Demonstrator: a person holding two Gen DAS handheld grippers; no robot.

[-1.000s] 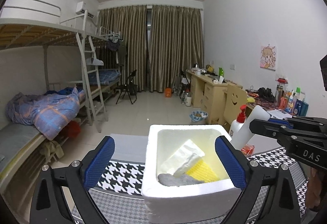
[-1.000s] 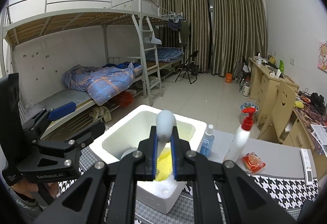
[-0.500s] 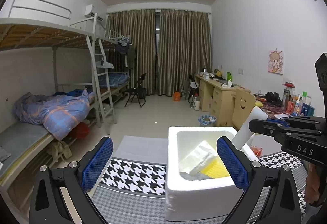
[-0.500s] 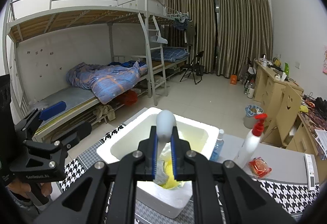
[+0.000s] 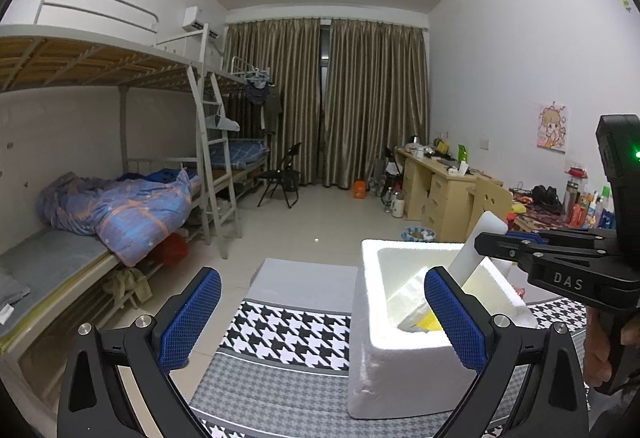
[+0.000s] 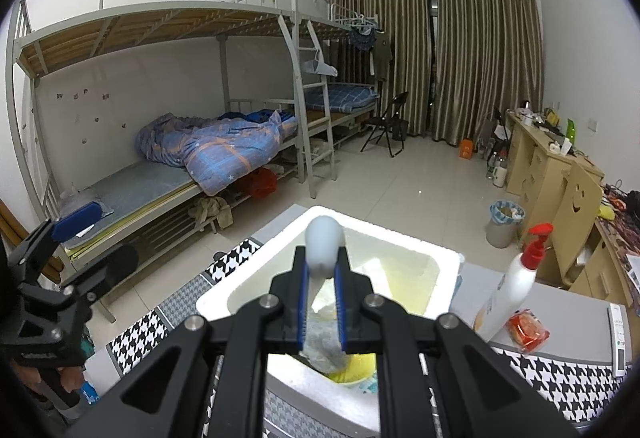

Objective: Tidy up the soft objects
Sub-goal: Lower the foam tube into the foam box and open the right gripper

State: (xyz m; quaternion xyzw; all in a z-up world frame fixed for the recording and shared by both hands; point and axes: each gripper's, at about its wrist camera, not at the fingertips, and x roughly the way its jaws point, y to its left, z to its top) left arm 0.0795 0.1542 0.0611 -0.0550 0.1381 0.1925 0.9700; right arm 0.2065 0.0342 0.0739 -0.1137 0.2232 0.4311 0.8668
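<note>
Right gripper [image 6: 321,280] pinching a pale foam piece [image 6: 322,248] above the white foam box [image 5: 404,354] (yellow item inside), left gripper [image 5: 320,322] fingers spread wide, empty, beside box.

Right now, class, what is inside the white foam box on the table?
Inside the foam box lie a yellow soft item and a pale wrapped pack. The right gripper and the box walls hide the rest of the floor.

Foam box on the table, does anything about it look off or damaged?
Nothing looks broken. The foam box sits upright on the checked cloth. The right gripper, jaws shut, holds a white foam piece slanting above the box.
</note>
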